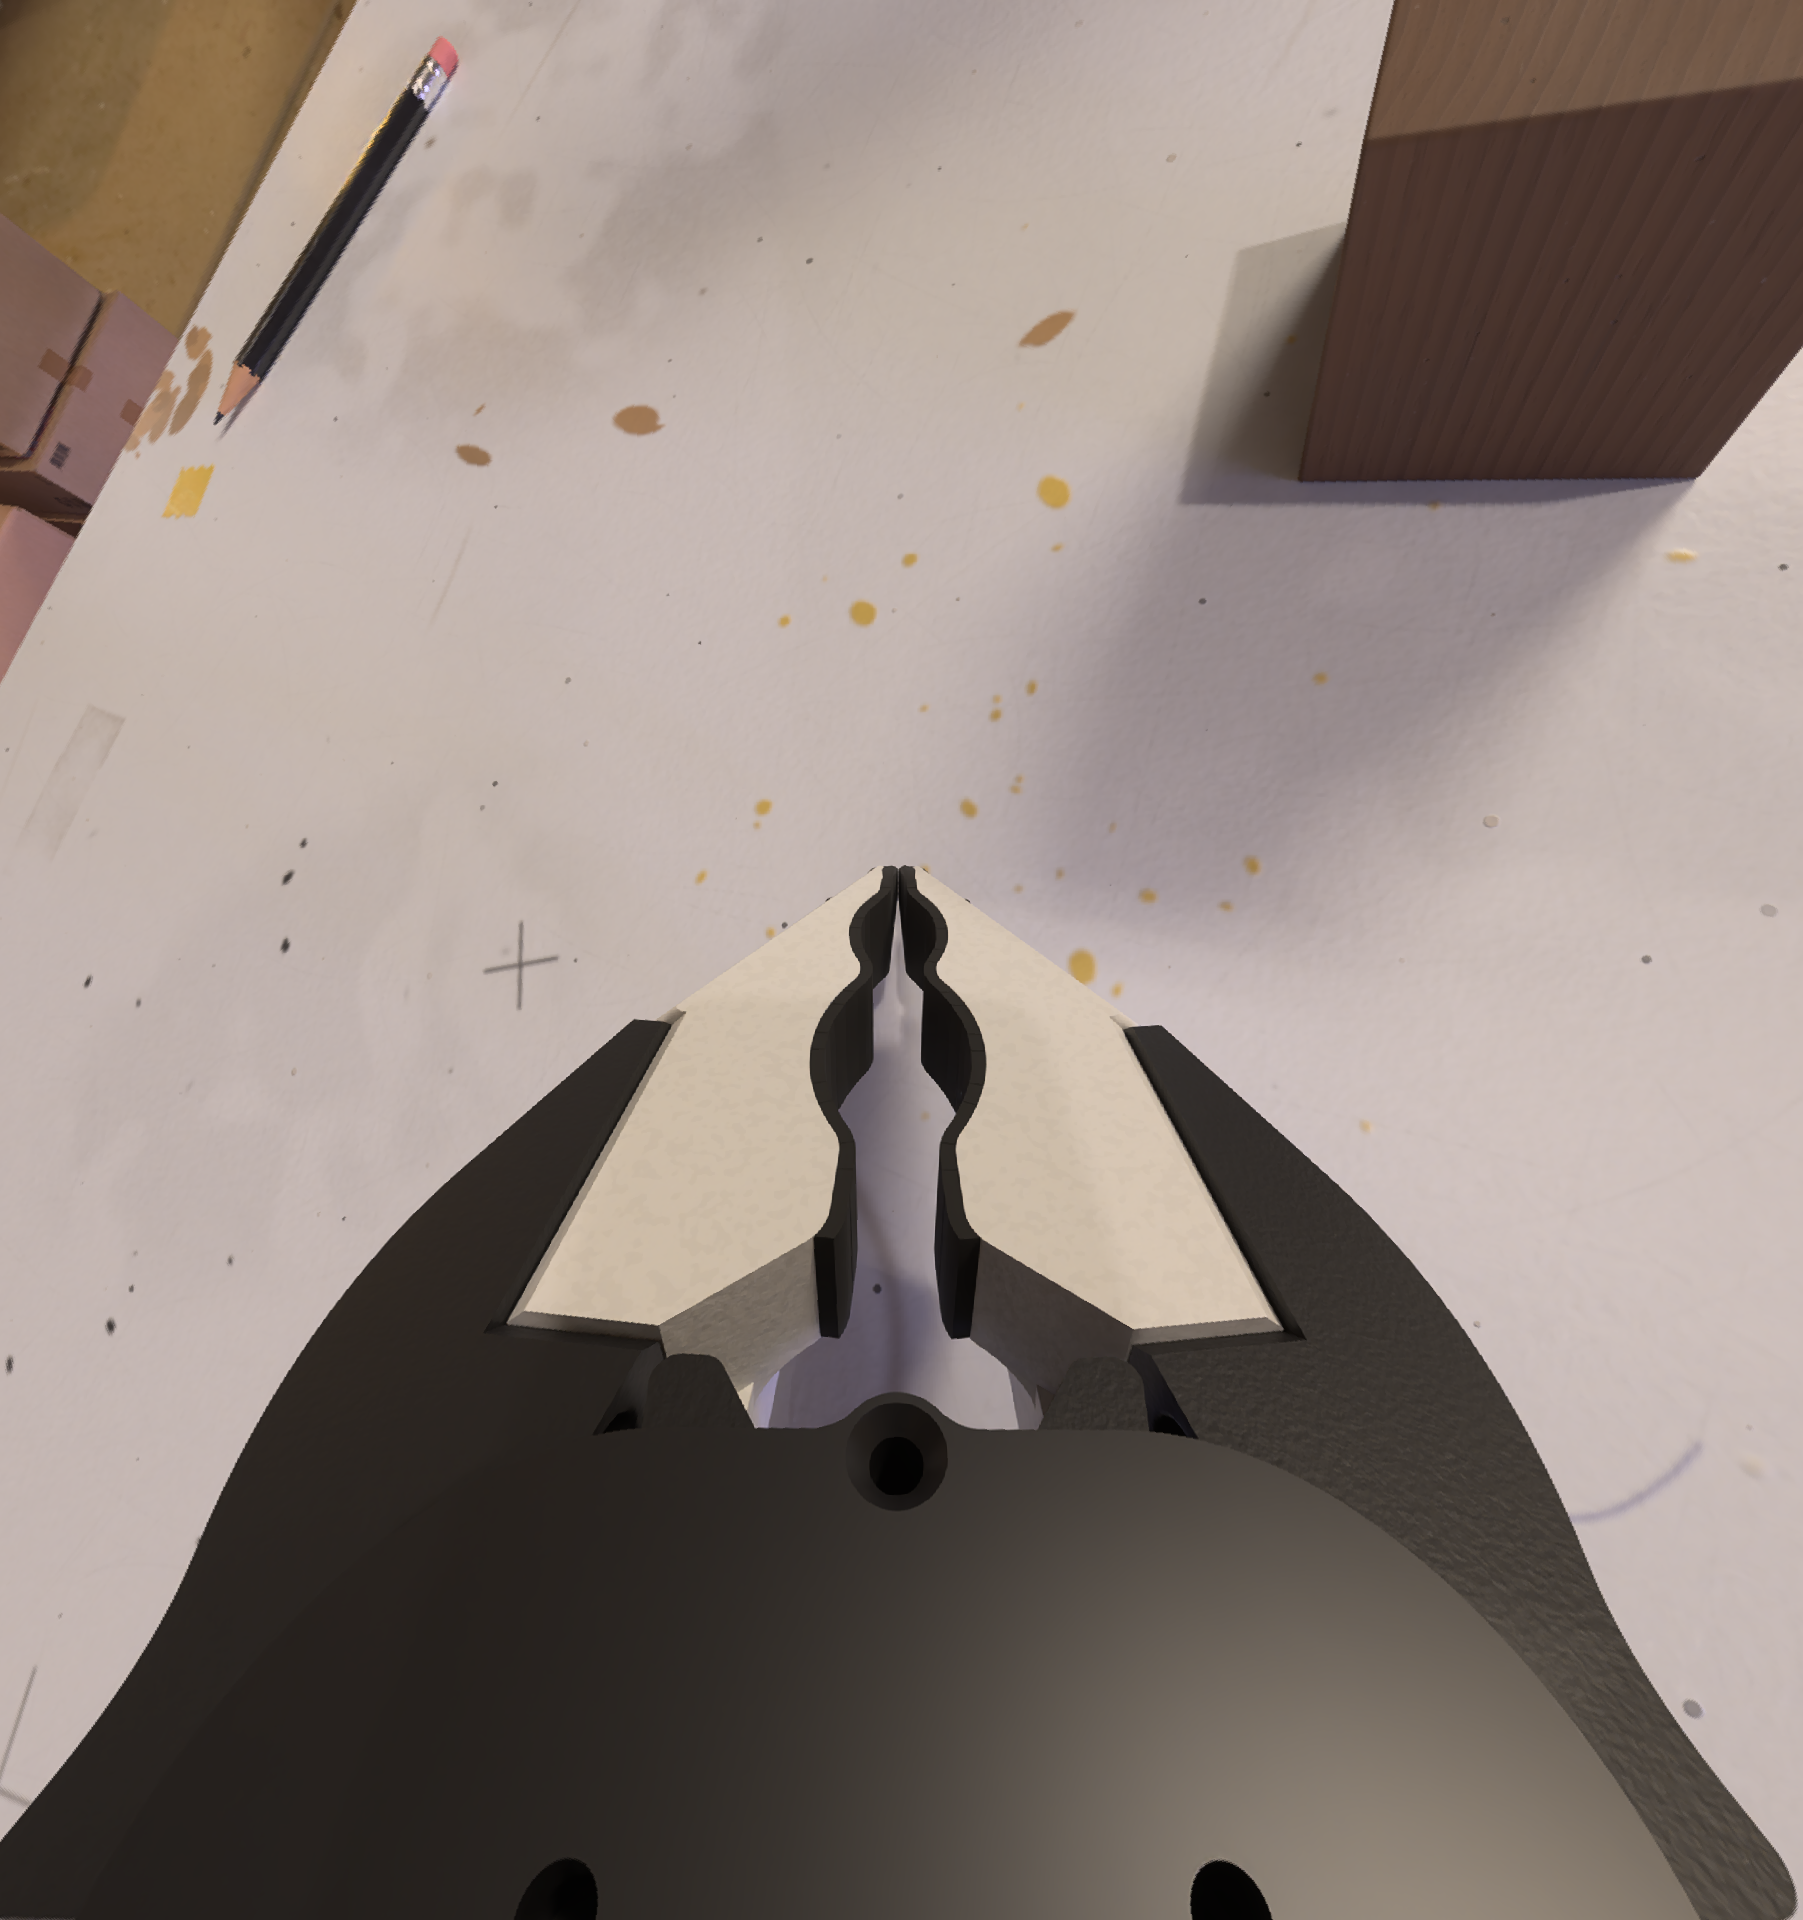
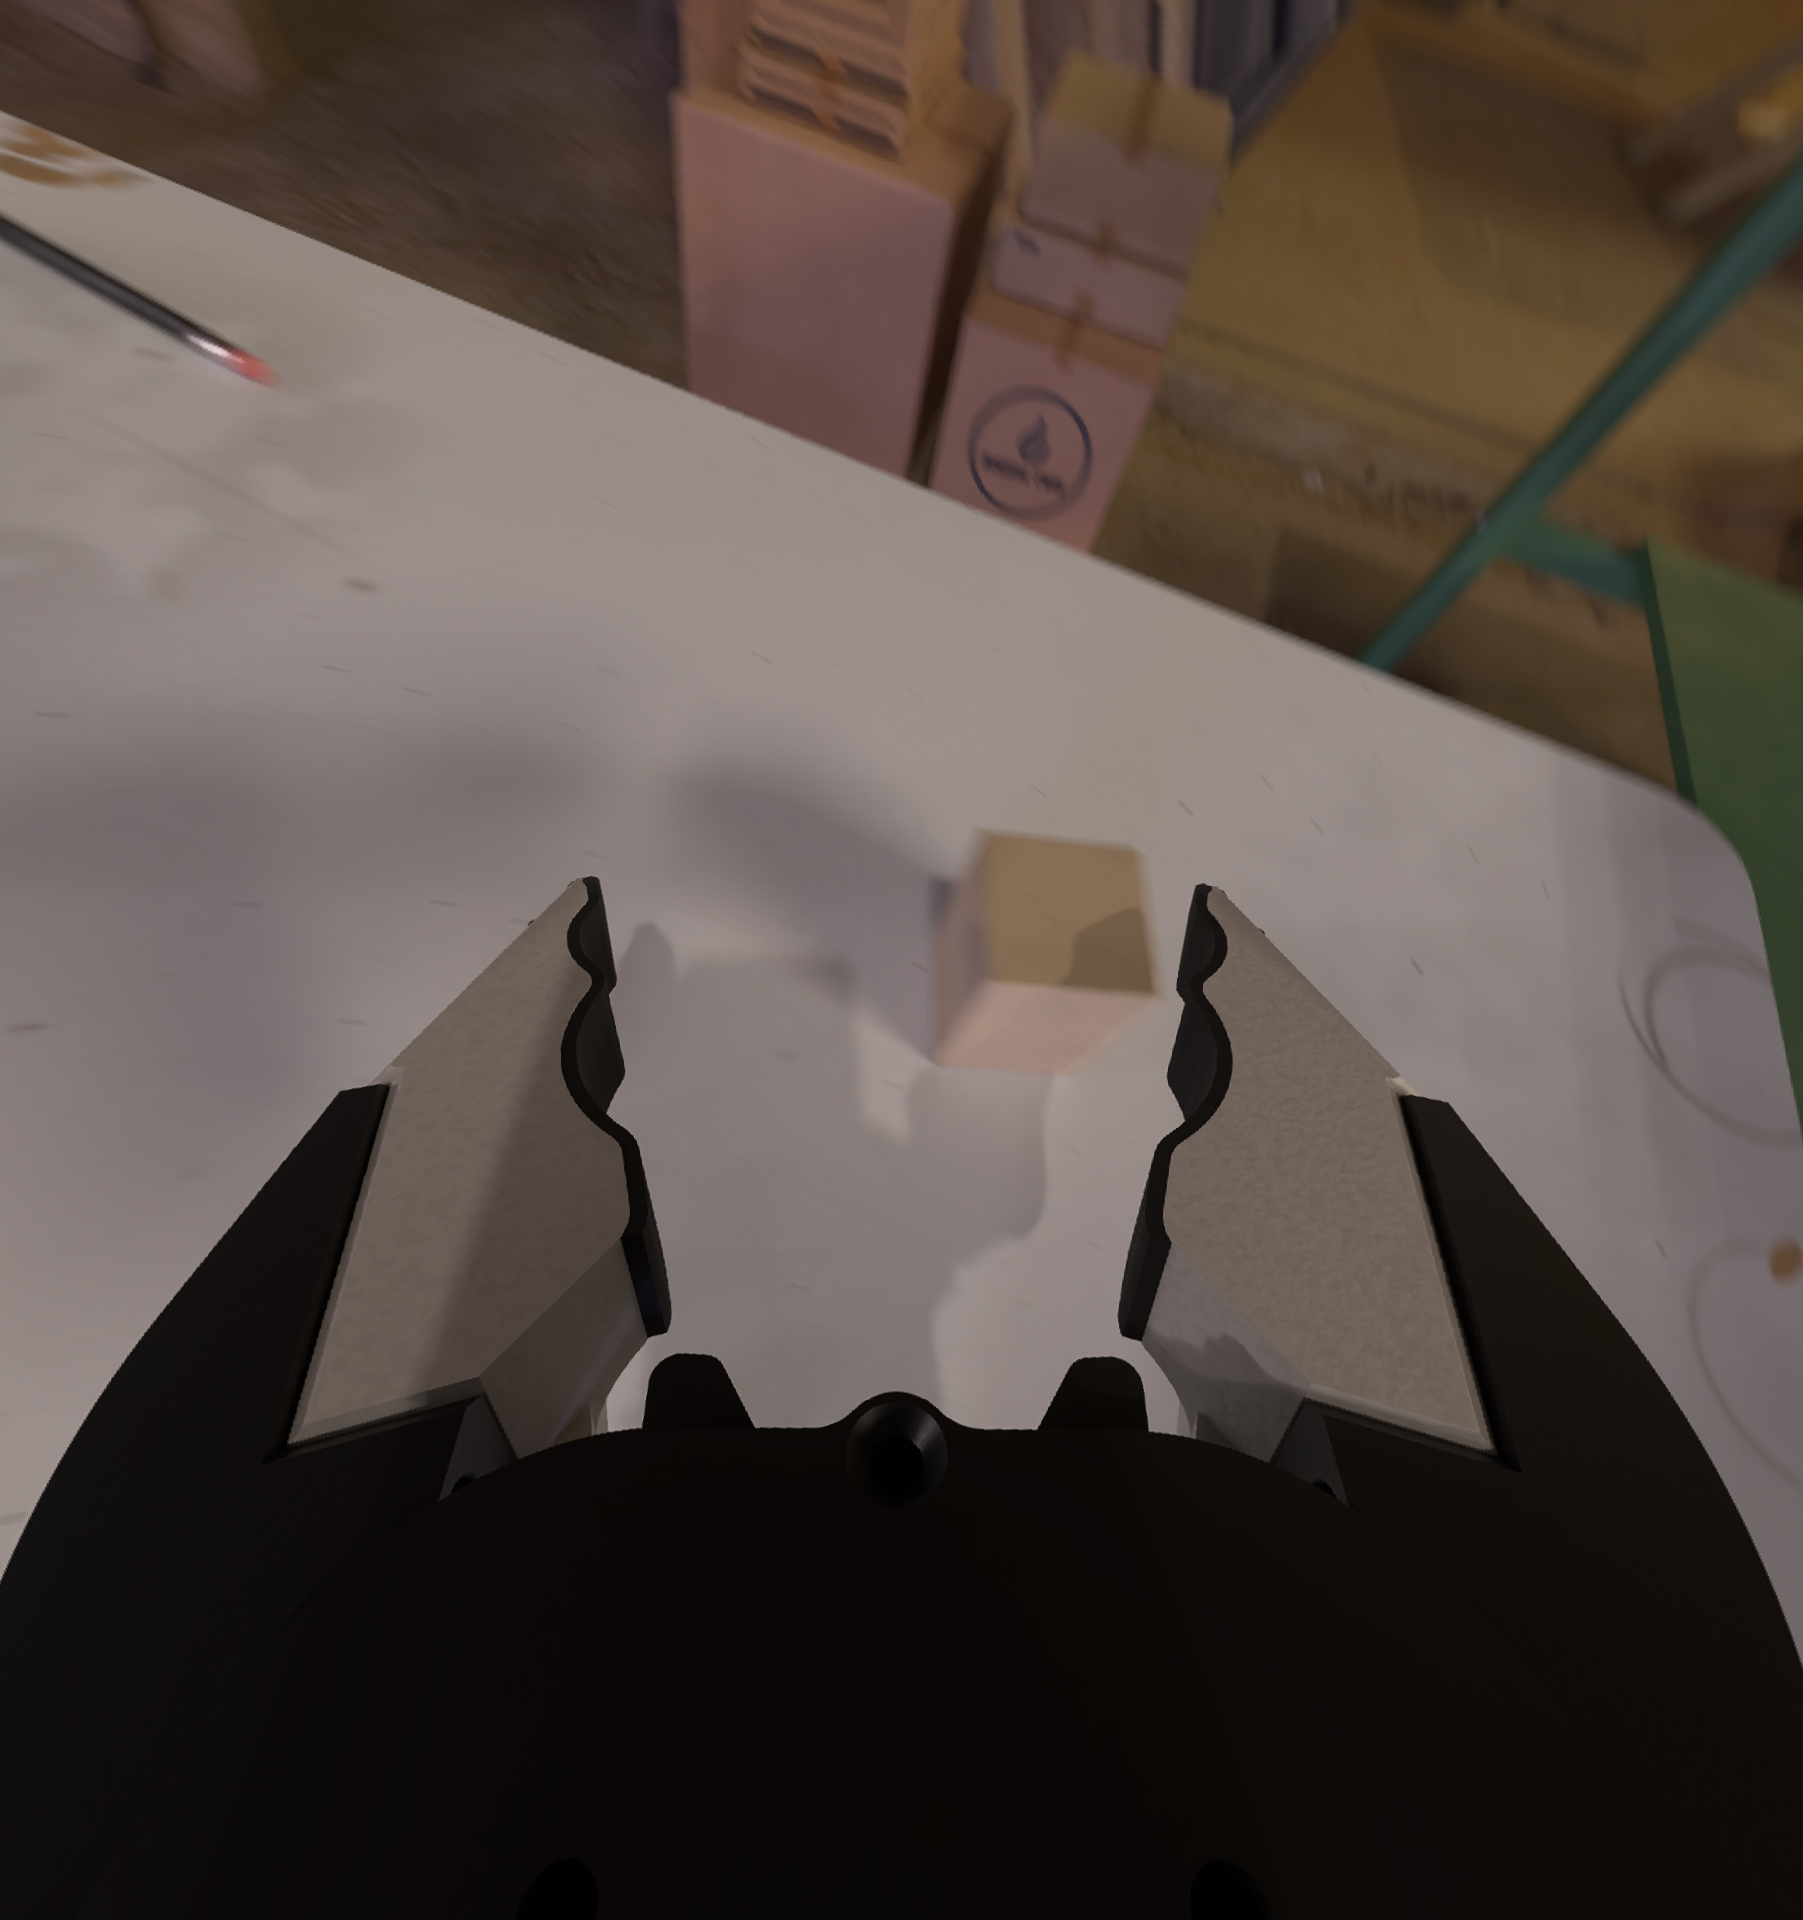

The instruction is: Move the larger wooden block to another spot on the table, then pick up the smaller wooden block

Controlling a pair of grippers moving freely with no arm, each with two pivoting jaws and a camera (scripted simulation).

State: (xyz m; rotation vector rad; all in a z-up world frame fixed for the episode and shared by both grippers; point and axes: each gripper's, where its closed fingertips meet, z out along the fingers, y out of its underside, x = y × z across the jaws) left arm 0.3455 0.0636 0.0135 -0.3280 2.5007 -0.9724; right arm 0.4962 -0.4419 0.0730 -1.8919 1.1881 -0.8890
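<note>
On the white table, my left gripper sits clenched, its two tips pressed together with nothing between them. It hangs over a bare patch speckled with yellow and brown spots. Ahead and to the right in this view stands the large block, dark brown with a fine grain, upright on the table and well apart from my tips; its top runs out of the picture. Far off to the left a pencil lies flat near the table edge, its pink eraser end pointing away from me and its sharpened tip toward me. Past that edge I can see cardboard boxes on the floor.

My right gripper is released, jaws spread wide and holding nothing. The small block, pale tan, rests on the table just beyond the tips, nearer the right finger than the left one. It looks blurred, so I cannot tell its grain. I cannot tell whether the right finger touches it. The gripper's shadow falls across the table around it. The pencil shows again at the upper left, also blurred. The table's rounded corner lies to the right, and beyond the far edge are stacked boxes and a green frame.
</note>
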